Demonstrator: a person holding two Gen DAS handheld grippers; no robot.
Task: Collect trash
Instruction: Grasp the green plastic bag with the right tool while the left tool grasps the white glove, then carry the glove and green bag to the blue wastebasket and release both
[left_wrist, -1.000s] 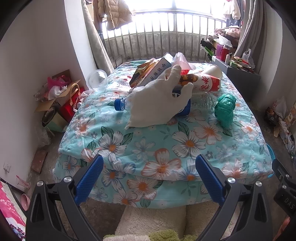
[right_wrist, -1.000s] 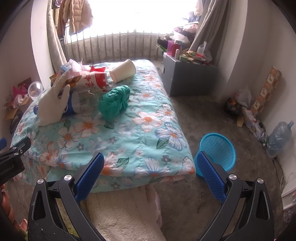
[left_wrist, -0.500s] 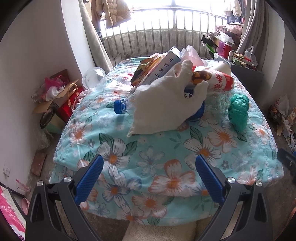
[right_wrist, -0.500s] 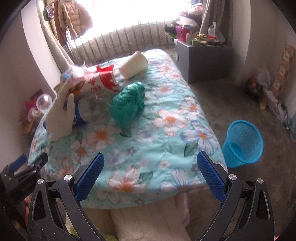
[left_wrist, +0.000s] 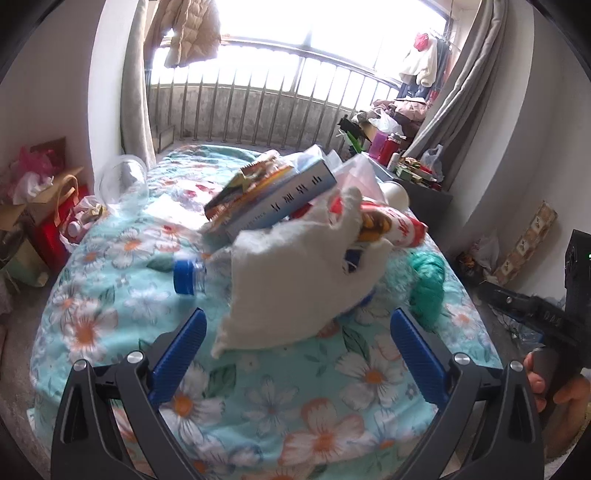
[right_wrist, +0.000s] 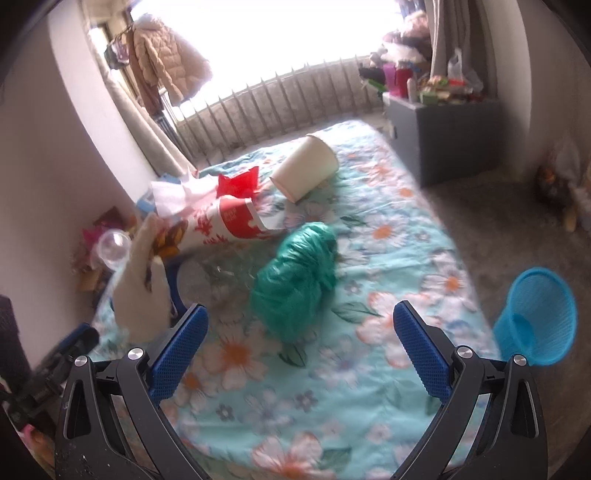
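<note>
Now both grippers, left (left_wrist: 298, 342) & right (right_wrist: 300, 341), have moved closer to bed, jaws wide apart, empty. Bottle (left_wrist: 192, 277) lies sideways, cap left.

The white glove (left_wrist: 306, 280) hides most of the plastic bottle (left_wrist: 192, 277); motion blur perhaps obscures the box's (left_wrist: 280, 199) lettering.

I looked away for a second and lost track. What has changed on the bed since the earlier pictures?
Both grippers have closed in on the bed: the left gripper toward the white glove, the right gripper toward the green bag. Both are open as before, holding nothing. The trash lies where it did; the blue basket is on the floor.
</note>
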